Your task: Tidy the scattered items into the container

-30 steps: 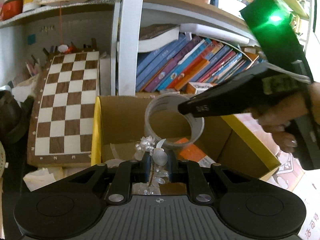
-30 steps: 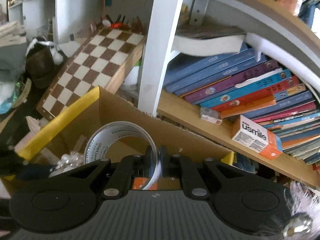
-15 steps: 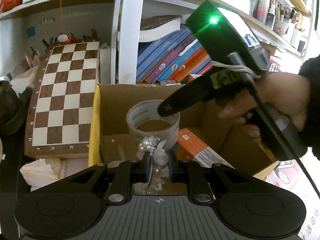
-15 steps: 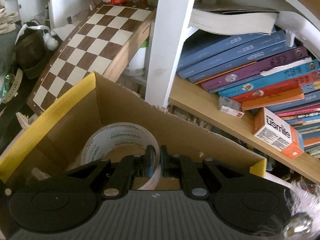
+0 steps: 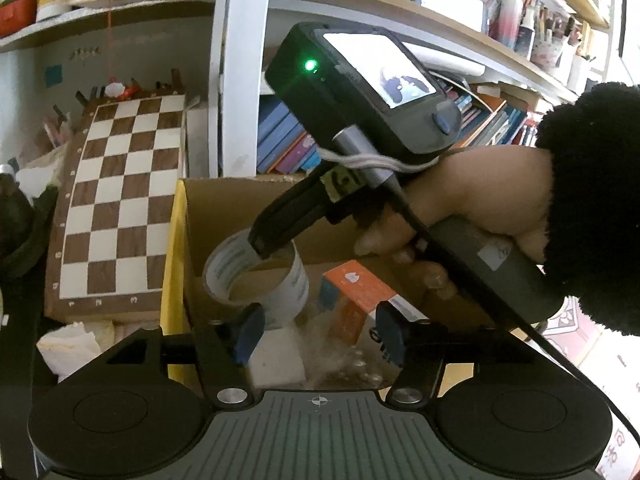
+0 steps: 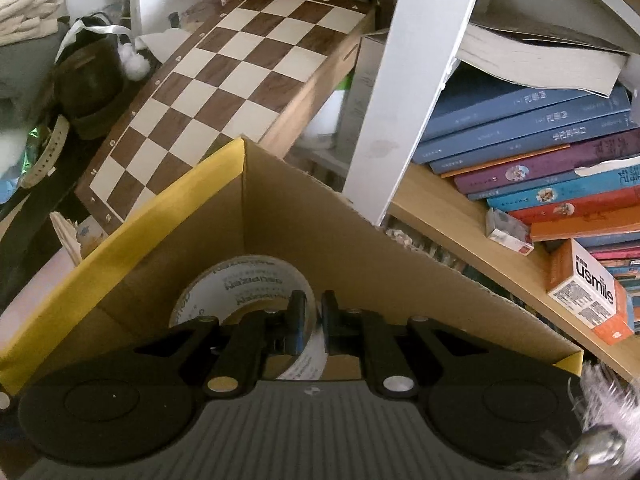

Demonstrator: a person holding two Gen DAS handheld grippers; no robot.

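While the left gripper [image 5: 318, 334] hangs over the near edge of the cardboard box [image 5: 224, 208], its fingers are opening and nothing is between them. Just below them, inside the box, lies a blurry clear bunch of shiny bits [image 5: 344, 354] next to a white block [image 5: 276, 360]. An orange packet [image 5: 356, 288] leans in the box a little farther back. The right gripper [image 6: 313, 322] reaches down into the box from the right, held by a hand [image 5: 468, 204] in a black fuzzy sleeve [image 5: 592, 208]. Its fingers are nearly closed and pinch the wall of the tape roll [image 6: 248, 284], which sits low in the far left corner of the box. A chessboard [image 5: 120, 204] leans left of the box, and books [image 6: 540, 152] fill the shelf behind.
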